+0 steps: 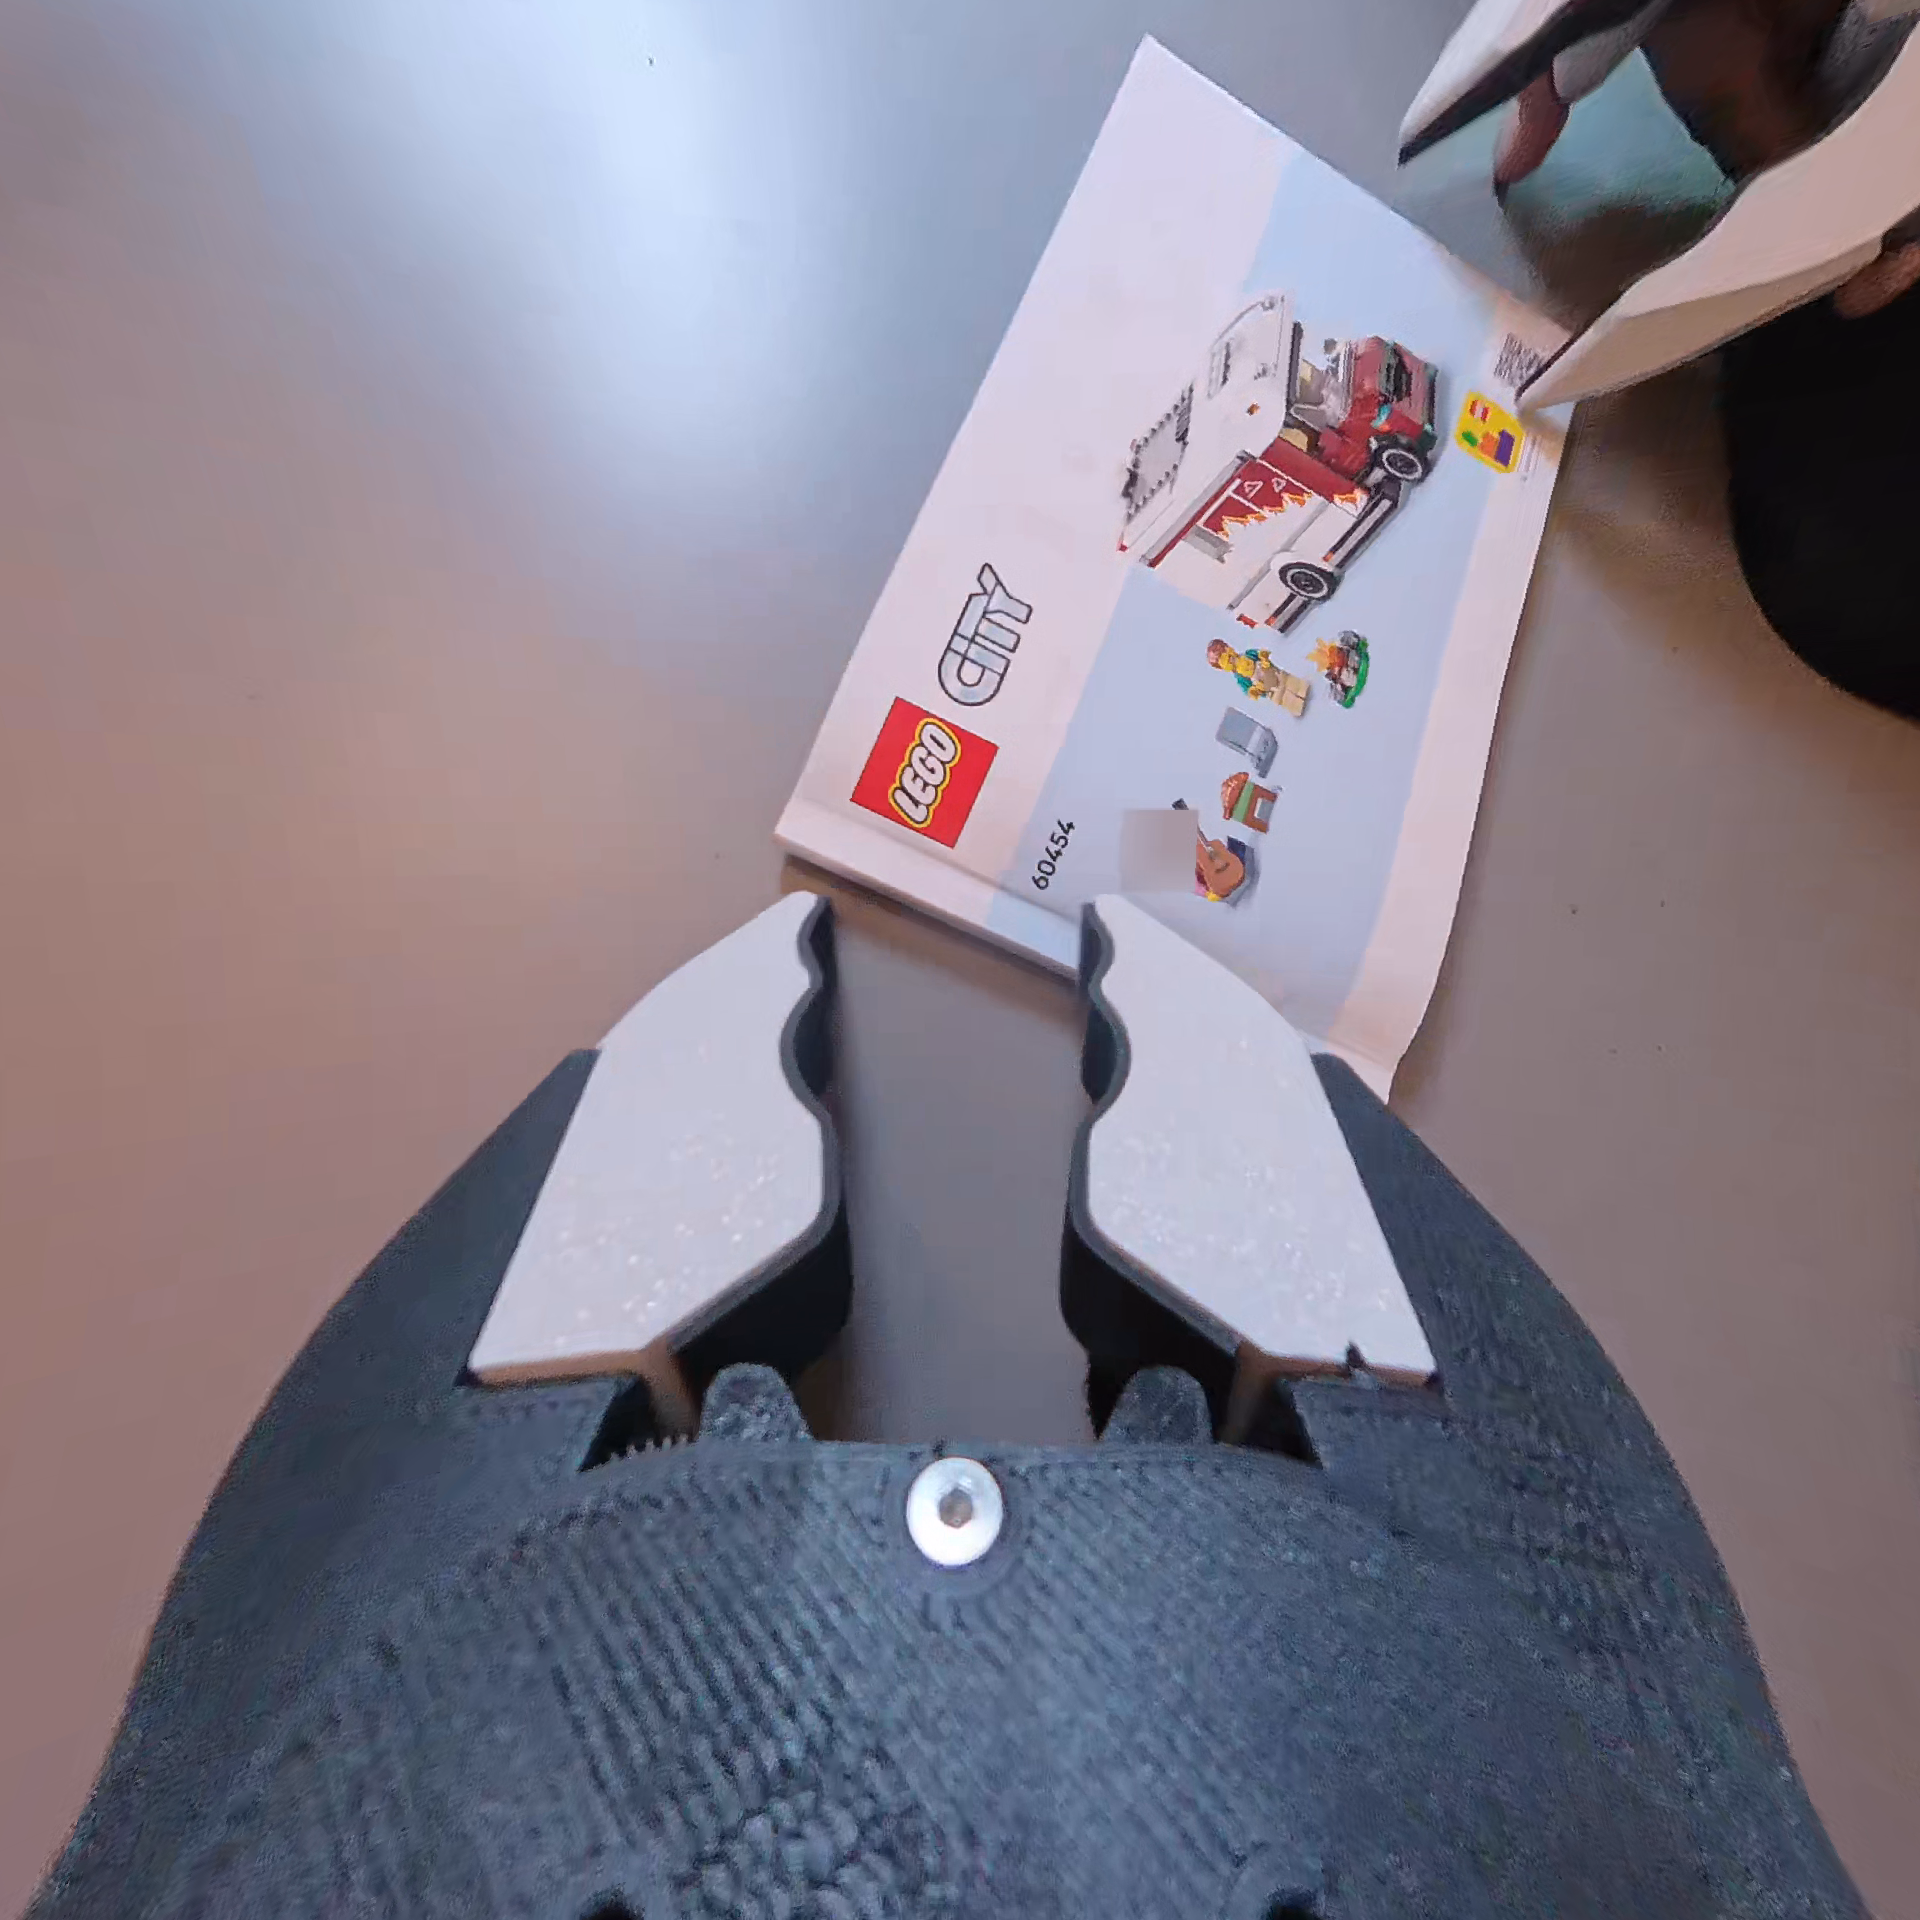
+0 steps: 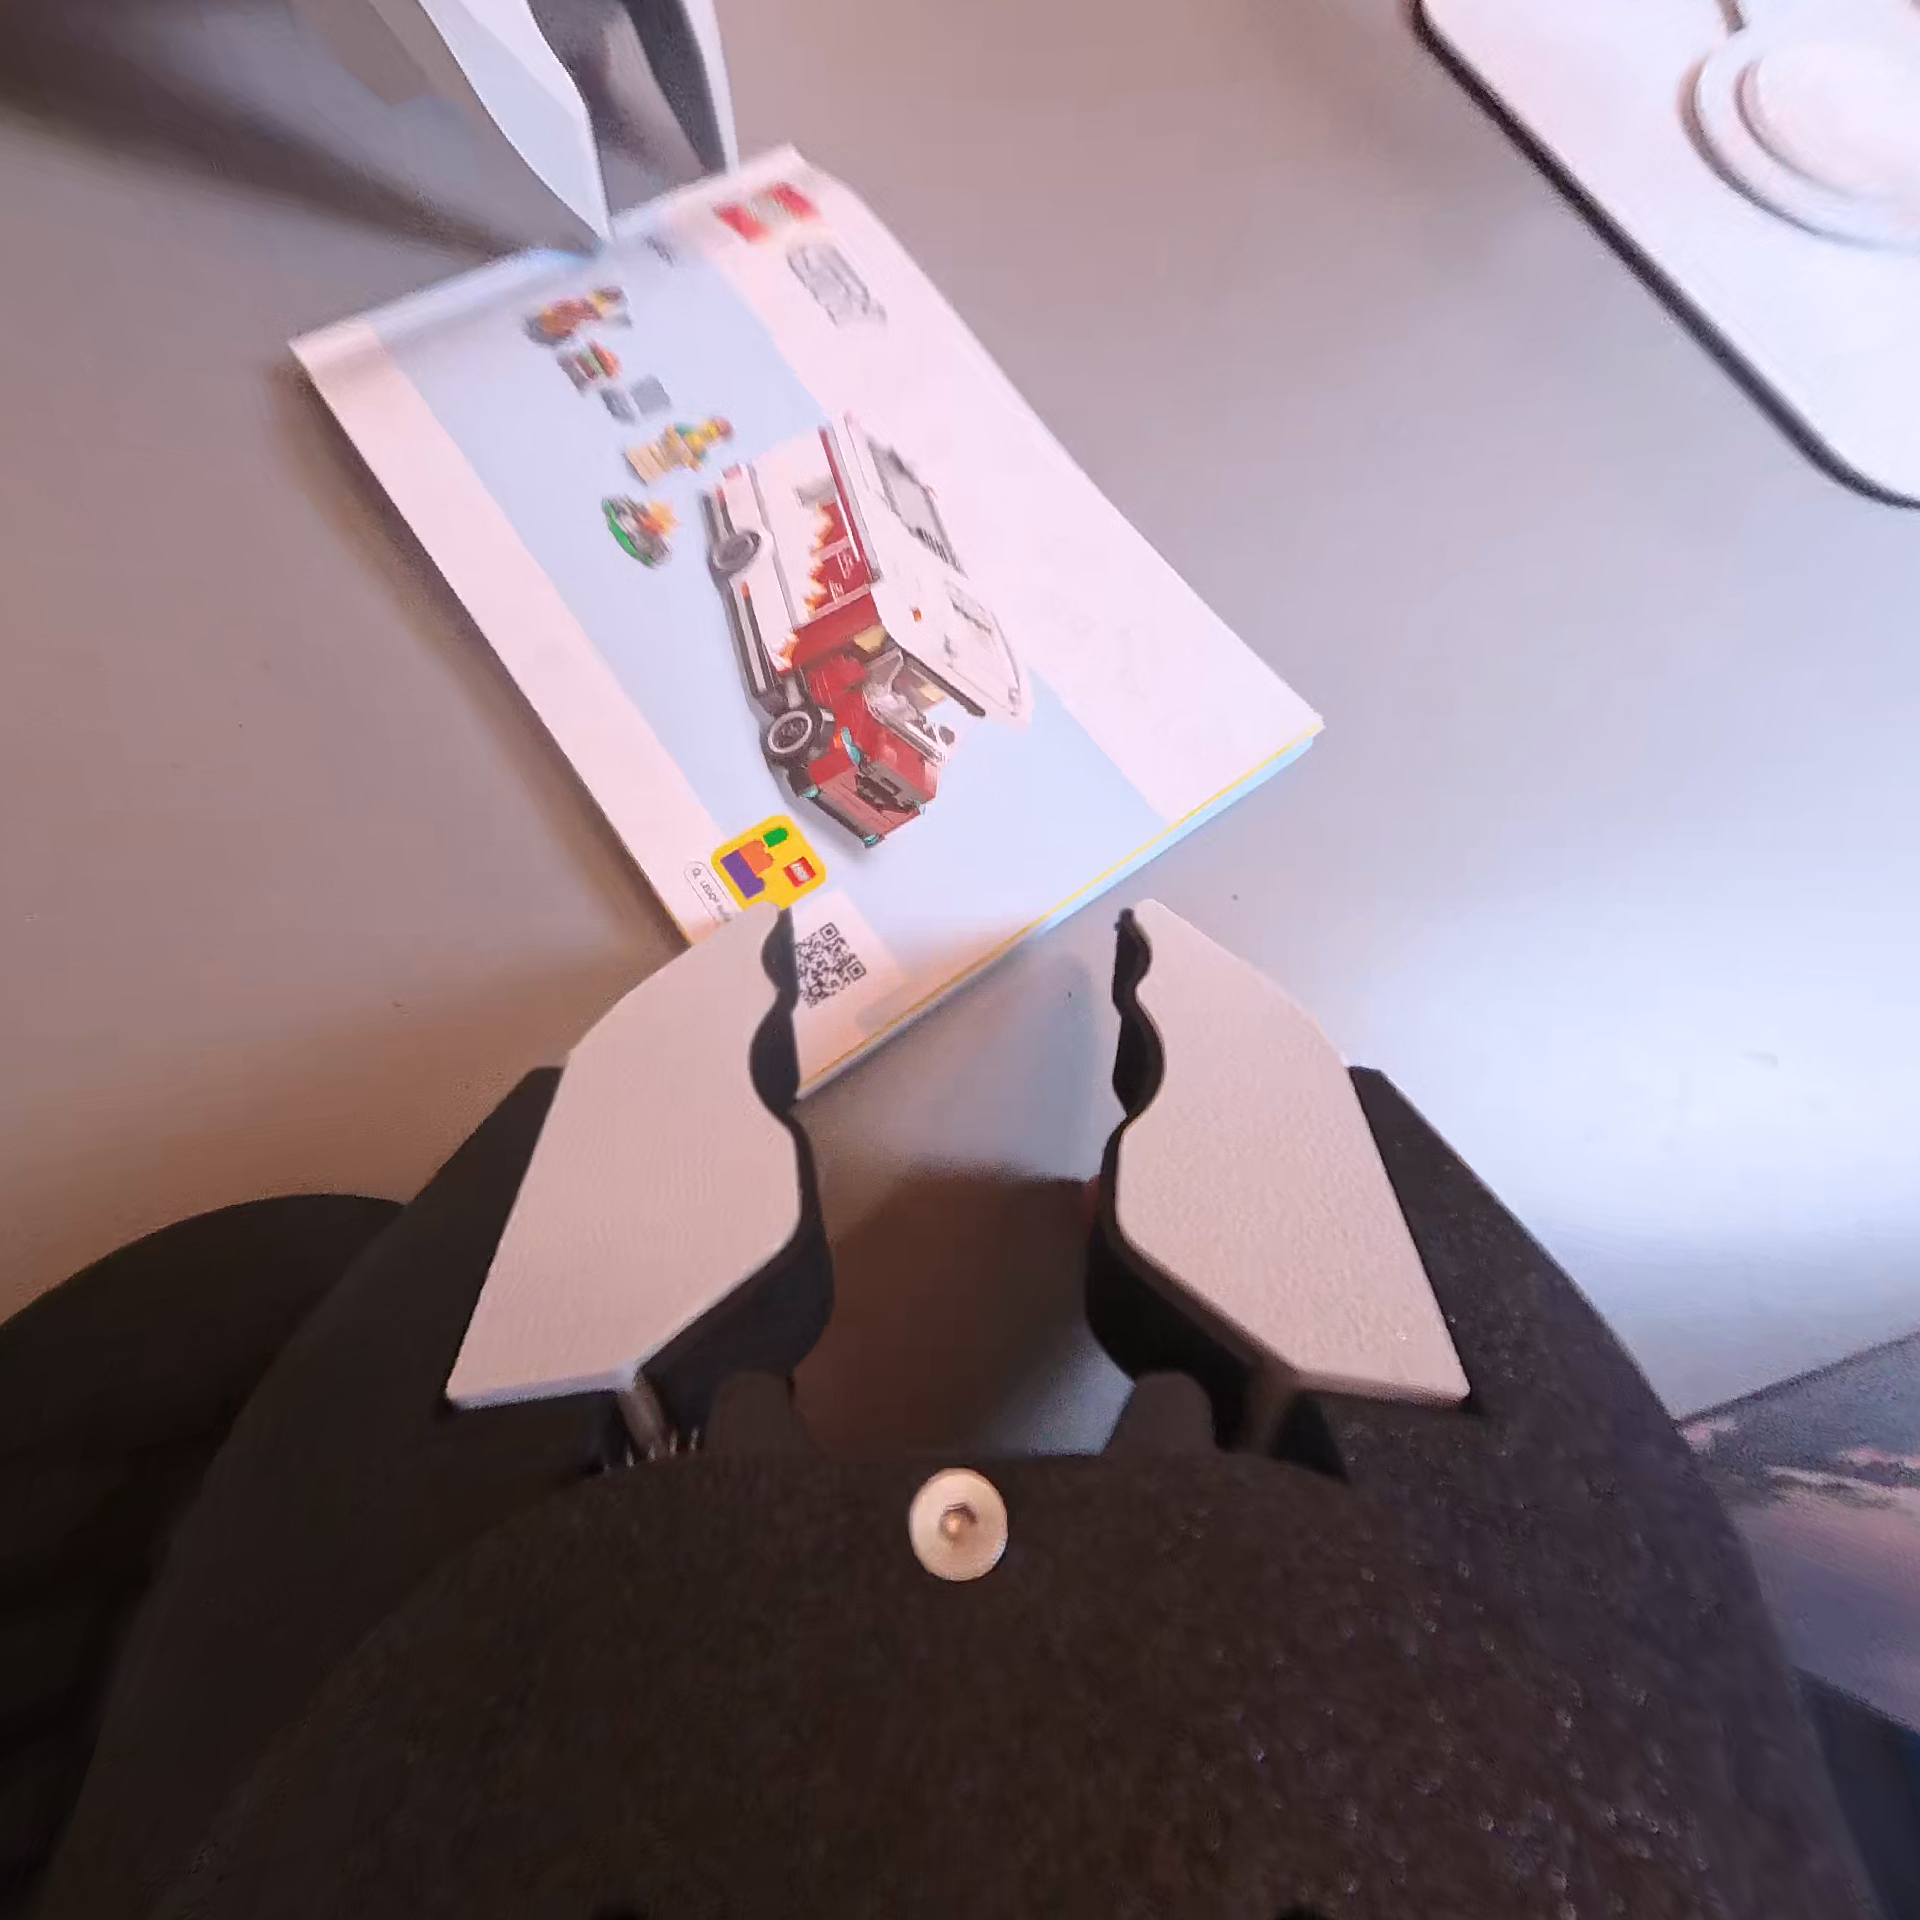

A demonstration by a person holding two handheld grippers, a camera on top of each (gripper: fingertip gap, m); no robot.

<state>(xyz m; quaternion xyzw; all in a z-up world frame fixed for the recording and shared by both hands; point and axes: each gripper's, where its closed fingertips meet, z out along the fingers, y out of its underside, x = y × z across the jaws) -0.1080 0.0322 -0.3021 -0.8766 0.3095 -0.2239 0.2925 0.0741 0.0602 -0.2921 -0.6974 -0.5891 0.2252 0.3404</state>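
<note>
A toy building-set instruction booklet (image 1: 1195,623) with a red and white camper van on its cover lies flat on the grey table (image 1: 416,520). My left gripper (image 1: 956,925) is open and empty at the booklet's spine edge. Its right finger (image 1: 1195,1039) overlaps the booklet's near corner, and only bare table lies between the pads. My right gripper (image 2: 951,925) is open and empty at the opposite end of the booklet (image 2: 831,582). Its left finger (image 2: 686,1039) lies over the corner with the square code. Each gripper also shows in the other's view, the right (image 1: 1465,275) and the left (image 2: 665,187).
A white slab with a round raised part (image 2: 1766,208) lies at the far right of the table. A mat with a printed picture (image 2: 1818,1455) sits at the near right. A dark shape (image 1: 1829,520) lies beside the booklet's far end. About 20 cm separates my left fingertips from my right.
</note>
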